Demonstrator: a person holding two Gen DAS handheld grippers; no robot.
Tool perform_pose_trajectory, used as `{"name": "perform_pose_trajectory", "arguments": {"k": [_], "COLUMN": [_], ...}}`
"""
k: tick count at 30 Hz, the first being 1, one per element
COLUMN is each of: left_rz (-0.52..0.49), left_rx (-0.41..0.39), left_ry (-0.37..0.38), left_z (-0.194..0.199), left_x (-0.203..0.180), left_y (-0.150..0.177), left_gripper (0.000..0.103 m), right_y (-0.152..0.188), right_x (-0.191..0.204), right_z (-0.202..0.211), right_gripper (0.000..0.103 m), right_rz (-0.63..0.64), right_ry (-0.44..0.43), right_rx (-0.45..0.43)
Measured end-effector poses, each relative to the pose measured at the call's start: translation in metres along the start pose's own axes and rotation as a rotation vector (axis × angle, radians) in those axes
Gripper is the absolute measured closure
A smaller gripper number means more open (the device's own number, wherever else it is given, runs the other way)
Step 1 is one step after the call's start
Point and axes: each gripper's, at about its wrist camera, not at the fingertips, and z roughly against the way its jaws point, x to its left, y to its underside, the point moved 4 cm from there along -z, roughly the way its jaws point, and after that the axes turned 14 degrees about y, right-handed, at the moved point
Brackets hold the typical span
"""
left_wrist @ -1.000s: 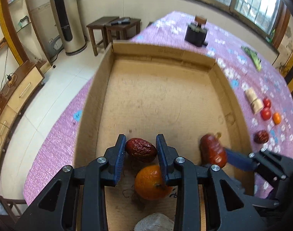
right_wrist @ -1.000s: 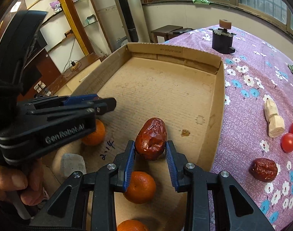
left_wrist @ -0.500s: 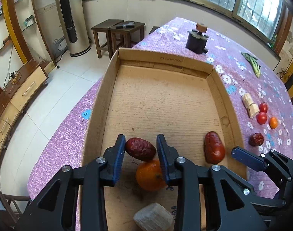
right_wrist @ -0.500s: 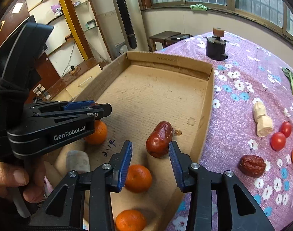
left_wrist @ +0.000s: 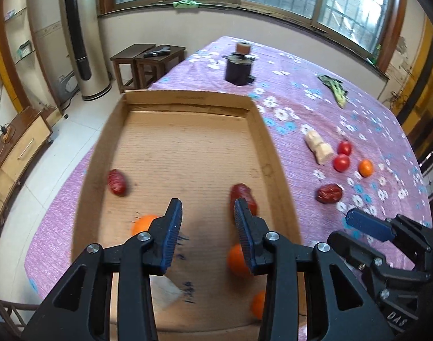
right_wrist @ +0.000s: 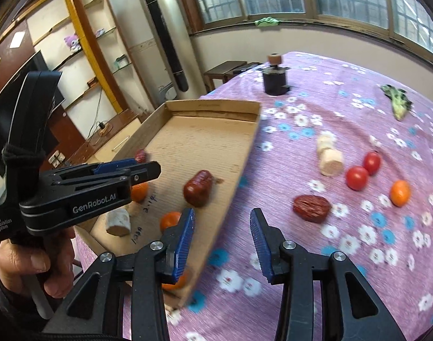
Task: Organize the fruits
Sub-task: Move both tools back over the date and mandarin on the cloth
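A cardboard box lies on the purple flowered cloth. Two red dates and three oranges lie in it. My left gripper hangs above the box's near end, its jaws opening with nothing between them. My right gripper stands open and empty over the box's right wall, with the nearer date to its left. On the cloth lie another date, two tomatoes and an orange.
A pale root chunk lies by the tomatoes, another pale chunk in the box. A dark jar and a green vegetable sit far back on the table. A hand holds the left gripper. Stools and a floor fan stand beyond.
Both grippers have let go of their dates, which now lie in the box. Both have pulled back and risen. The right one has swung right, over the box's wall.
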Motion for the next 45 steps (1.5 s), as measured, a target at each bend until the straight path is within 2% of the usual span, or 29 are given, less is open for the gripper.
{"name": "perform_pose_trajectory", "arguments": {"k": [10, 12, 14, 25, 31, 39, 45], "left_rz": [-0.067, -0.075, -0.082, -0.125, -0.133, -0.155, -0.135], "left_rx": [0.015, 0.016, 0.008, 0.023, 0.039, 0.079, 0.103], "left_ry": [0.044, 0.050, 0.056, 0.092, 0.124, 0.155, 0.166], "left_z": [0.000, 0.000, 0.001, -0.002, -0.009, -0.027, -0.043], "left_x": [-0.042, -0.048, -0.054, -0.084, -0.100, -0.122, -0.126], "left_y": [0.009, 0.010, 0.011, 0.015, 0.018, 0.023, 0.021], "left_gripper": [0.067, 0.061, 0.049, 0.049, 0.049, 0.049, 0.049], "right_y": [0.017, 0.020, 0.023, 0.032, 0.034, 0.029, 0.025], "right_x": [-0.054, -0.064, -0.072, -0.104, -0.122, -0.153, -0.166], "right_z": [0.018, 0.022, 0.024, 0.032, 0.036, 0.027, 0.014], "right_gripper": [0.061, 0.061, 0.061, 0.061, 0.053, 0.053, 0.053], "right_rz": [-0.080, -0.094, -0.106, -0.150, -0.180, -0.227, -0.239], "right_ry": [0.063, 0.076, 0.088, 0.129, 0.153, 0.192, 0.203], "right_rx": [-0.004, -0.005, -0.004, -0.008, -0.018, -0.013, -0.004]}}
